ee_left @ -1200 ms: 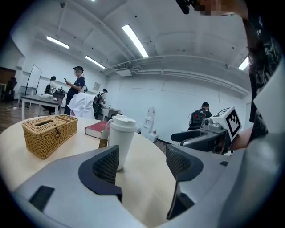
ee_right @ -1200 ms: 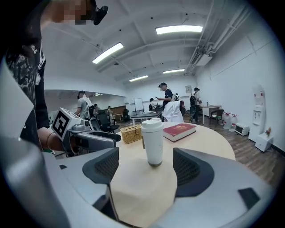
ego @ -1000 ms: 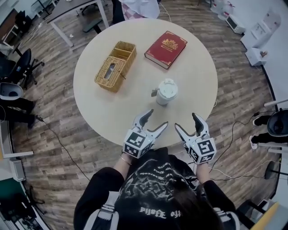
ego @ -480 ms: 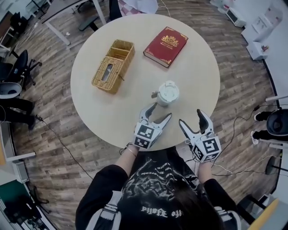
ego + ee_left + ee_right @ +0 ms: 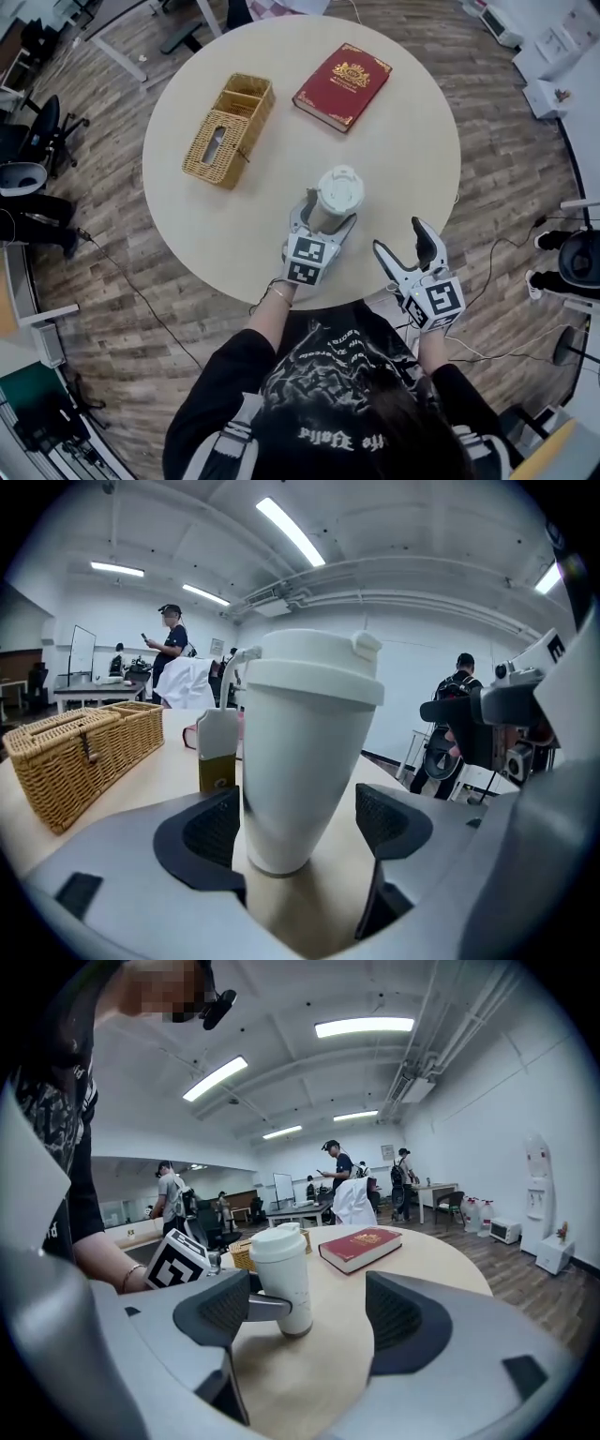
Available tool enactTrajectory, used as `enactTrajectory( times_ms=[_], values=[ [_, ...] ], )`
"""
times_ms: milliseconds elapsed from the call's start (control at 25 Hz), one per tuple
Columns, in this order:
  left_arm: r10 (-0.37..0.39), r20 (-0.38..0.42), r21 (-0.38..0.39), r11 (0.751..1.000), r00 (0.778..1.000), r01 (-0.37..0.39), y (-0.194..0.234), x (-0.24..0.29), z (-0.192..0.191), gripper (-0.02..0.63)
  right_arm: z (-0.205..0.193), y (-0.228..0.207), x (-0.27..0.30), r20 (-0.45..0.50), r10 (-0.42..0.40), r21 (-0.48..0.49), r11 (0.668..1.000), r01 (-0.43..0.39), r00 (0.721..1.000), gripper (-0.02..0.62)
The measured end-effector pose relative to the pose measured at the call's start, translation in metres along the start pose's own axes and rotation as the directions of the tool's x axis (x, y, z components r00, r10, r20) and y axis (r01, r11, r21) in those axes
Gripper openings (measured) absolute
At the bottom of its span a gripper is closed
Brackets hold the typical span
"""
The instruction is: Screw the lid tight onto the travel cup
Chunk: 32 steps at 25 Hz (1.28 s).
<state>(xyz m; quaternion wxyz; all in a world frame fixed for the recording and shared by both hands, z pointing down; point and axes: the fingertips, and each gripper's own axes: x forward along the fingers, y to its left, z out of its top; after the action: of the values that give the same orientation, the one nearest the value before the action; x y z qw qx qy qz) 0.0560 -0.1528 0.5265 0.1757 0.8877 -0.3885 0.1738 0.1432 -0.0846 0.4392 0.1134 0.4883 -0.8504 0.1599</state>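
**On the round table, a cup stands between opening jaws**

A pale round table [image 5: 403,150] on a wood-plank floor carries the white travel cup [image 5: 330,208]. The cup stands upright near the person's edge with its lid [image 5: 339,186] seated on top; how tight it sits cannot be told. The cup looks like light, stiff, smooth plastic tapering to a narrow foot, so it is likely to tip or slip. It is best gripped low on the body while the lid's rim is turned. The left gripper [image 5: 326,217] reaches in level and straddles the cup's base, jaws opening, pads not pressing. The right gripper [image 5: 398,242] hovers right of the cup, jaws wide and empty. Beyond the cup lie a wicker basket [image 5: 228,129] and a red book [image 5: 342,84].
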Motion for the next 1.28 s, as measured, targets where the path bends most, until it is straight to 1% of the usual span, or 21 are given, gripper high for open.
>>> enactTrajectory(
  times_ms=[80,200,320,400,480,560,640,680,720,760,840,880,1000,1080,1160,1240,1280],
  values=[
    [-0.003,-0.002,0.017,1.0,1.0,0.003,0.001,0.006,0.001,0.391,-0.002,0.0,0.006,-0.011,0.047,0.001,0.999,-0.047,0.999,0.391],
    [-0.014,-0.012,0.025,1.0,1.0,0.014,0.002,0.014,0.001,0.391,-0.003,0.002,0.014,-0.036,0.118,-0.025,0.993,-0.119,0.992,0.397],
    [-0.03,-0.019,0.02,0.999,0.999,0.03,0.004,0.023,0.003,0.397,0.005,0.0,0.023,-0.047,0.18,-0.072,0.98,-0.183,0.983,0.406],
    [-0.032,-0.034,0.03,0.999,0.999,0.033,0.004,0.023,-0.001,0.397,0.011,0.001,0.028,-0.068,0.23,-0.118,0.964,-0.237,0.971,0.408],
    [-0.037,-0.044,0.037,0.999,0.998,0.039,0.004,0.023,-0.001,0.397,0.023,0.0,0.035,-0.092,0.279,-0.175,0.94,-0.292,0.956,0.408],
    [-0.041,-0.049,0.042,0.998,0.998,0.043,0.004,0.024,0.0,0.397,0.039,0.001,0.043,-0.107,0.333,-0.241,0.905,-0.35,0.937,0.408],
    [-0.044,-0.051,0.048,0.998,0.998,0.047,0.004,0.025,-0.001,0.397,0.053,0.003,0.054,-0.102,0.41,-0.307,0.854,-0.421,0.906,0.408],
    [-0.047,-0.053,0.051,0.997,0.997,0.05,0.005,0.025,-0.001,0.397,0.058,0.004,0.06,-0.111,0.453,-0.34,0.819,-0.462,0.885,0.408],
    [-0.051,-0.056,0.054,0.997,0.997,0.054,0.005,0.024,-0.001,0.397,0.061,0.006,0.066,-0.143,0.489,-0.377,0.777,-0.504,0.861,0.407],
    [-0.057,-0.06,0.059,0.996,0.997,0.061,0.006,0.024,-0.002,0.397,0.063,0.008,0.07,-0.199,0.515,-0.42,0.724,-0.547,0.834,0.407],
    [-0.075,-0.069,0.067,0.995,0.995,0.079,0.005,0.024,-0.002,0.397,0.063,0.014,0.077,-0.34,0.536,-0.496,0.596,-0.631,0.773,0.408],
    [-0.085,-0.075,0.071,0.993,0.994,0.09,0.005,0.024,-0.002,0.397,0.064,0.019,0.079,-0.403,0.541,-0.518,0.531,-0.671,0.739,0.408],
    [-0.115,-0.095,0.085,0.989,0.989,0.123,0.004,0.024,-0.002,0.397,0.07,0.035,0.082,-0.551,0.546,-0.547,0.336,-0.767,0.632,0.408],
    [-0.132,-0.105,0.096,0.985,0.986,0.142,0.004,0.023,-0.002,0.397,0.074,0.047,0.084,-0.618,0.54,-0.569,0.195,-0.799,0.571,0.414],
    [-0.146,-0.109,0.103,0.982,0.983,0.157,0.003,0.023,-0.002,0.397,0.071,0.057,0.084,-0.695,0.514,-0.564,0.044,-0.825,0.503,0.418],
    [-0.164,-0.117,0.112,0.978,0.979,0.177,0.004,0.022,-0.002,0.397,0.062,0.06,0.083,-0.784,0.444,-0.529,-0.115,-0.841,0.433,0.427],
    [-0.175,-0.129,0.12,0.974,0.976,0.19,0.003,0.022,-0.002,0.397,0.056,0.061,0.084,-0.821,0.403,-0.507,-0.188,-0.841,0.405,0.436]
  ],
)
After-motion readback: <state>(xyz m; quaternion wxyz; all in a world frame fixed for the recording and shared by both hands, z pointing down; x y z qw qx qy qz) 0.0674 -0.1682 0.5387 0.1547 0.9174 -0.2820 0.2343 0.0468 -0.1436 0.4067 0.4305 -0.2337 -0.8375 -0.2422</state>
